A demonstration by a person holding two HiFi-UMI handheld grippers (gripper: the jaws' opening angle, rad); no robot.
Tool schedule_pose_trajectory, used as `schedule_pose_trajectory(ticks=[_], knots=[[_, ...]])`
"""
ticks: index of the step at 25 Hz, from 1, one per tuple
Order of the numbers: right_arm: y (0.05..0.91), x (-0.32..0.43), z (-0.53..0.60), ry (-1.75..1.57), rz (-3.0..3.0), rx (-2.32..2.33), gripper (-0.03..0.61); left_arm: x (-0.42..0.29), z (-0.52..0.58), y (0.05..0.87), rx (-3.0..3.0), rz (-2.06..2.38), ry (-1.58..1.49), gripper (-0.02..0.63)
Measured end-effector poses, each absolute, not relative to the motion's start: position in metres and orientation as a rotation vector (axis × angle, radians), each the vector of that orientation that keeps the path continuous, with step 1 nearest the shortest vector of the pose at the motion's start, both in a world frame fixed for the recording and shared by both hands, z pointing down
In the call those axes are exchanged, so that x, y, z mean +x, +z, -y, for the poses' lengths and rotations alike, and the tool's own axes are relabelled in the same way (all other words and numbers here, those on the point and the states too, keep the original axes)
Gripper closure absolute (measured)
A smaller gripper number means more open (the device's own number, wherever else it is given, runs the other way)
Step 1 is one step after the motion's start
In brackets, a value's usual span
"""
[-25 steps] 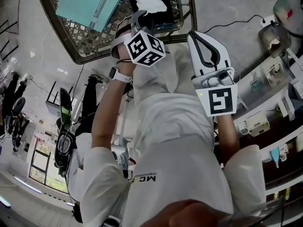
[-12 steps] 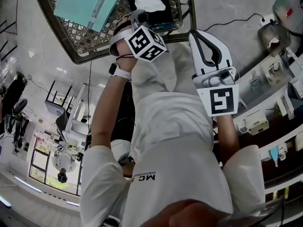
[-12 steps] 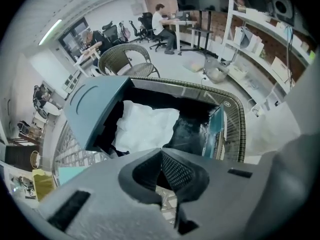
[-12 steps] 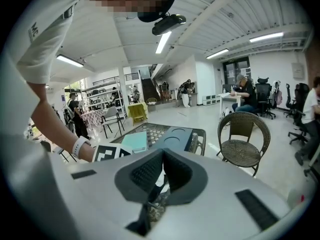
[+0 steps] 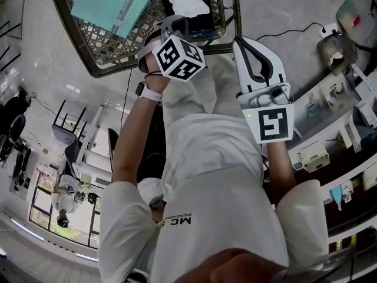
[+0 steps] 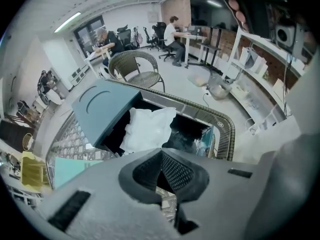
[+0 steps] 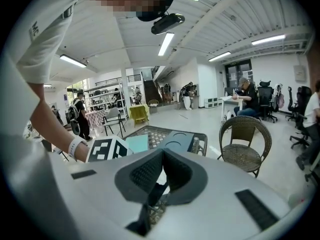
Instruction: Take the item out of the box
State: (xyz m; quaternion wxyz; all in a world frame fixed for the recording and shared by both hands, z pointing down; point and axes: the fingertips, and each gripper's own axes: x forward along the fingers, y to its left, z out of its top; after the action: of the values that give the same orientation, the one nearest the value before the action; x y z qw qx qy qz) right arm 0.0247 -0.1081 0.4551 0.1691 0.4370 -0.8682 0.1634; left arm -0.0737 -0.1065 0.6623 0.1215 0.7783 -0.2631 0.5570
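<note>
Open workshop floor with a wicker table (image 6: 229,123); the opened box (image 6: 102,109) stands on it, the white bagged item (image 6: 147,126) lying inside; left gripper (image 6: 161,156) hovers above, jaws together, empty; right gripper (image 7: 162,156) likewise closed on nothing, held back; extraction apparently not yet begun.

wicker table (image 5: 97,49), open box (image 6: 105,109), teal sheet (image 5: 109,5)

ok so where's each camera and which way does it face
Left gripper view: on the left gripper, aimed down into the open box; its shut fingers show.
Right gripper view: on the right gripper, level across the room; left forearm shows.
Head view: on the head, steeply down over shirt, arms, both grippers, to the wicker table.
All three see the box.
</note>
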Motion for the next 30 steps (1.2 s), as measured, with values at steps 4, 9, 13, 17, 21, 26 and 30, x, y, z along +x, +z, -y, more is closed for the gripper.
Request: schedule_pose_trajectory(ticks=[4,9,13,17,21,26,30], knots=[[0.443,0.023,0.110,0.433,2.492,1.241,0.561,-0.072,0.104,0.644,2.247,0.833,1.470,0.589],[0.425,0.021,0.113,0.390,2.510,1.233,0.561,-0.071,0.106,0.618,2.187,0.920,1.210,0.589],[0.409,0.013,0.115,0.352,2.534,1.221,0.561,-0.076,0.108,0.592,2.166,0.981,1.070,0.589],[0.395,0.007,0.115,0.317,2.554,1.212,0.561,-0.078,0.110,0.564,2.168,1.023,0.964,0.589],[0.376,0.004,0.115,0.269,2.584,1.218,0.561,-0.077,0.110,0.528,2.159,1.034,0.823,0.589],[0.350,0.004,0.114,0.196,2.611,1.213,0.561,-0.077,0.105,0.474,2.169,1.094,0.623,0.589],[0.335,0.007,0.105,0.030,2.581,1.141,0.561,-0.077,0.094,0.428,2.176,1.150,0.497,0.589]])
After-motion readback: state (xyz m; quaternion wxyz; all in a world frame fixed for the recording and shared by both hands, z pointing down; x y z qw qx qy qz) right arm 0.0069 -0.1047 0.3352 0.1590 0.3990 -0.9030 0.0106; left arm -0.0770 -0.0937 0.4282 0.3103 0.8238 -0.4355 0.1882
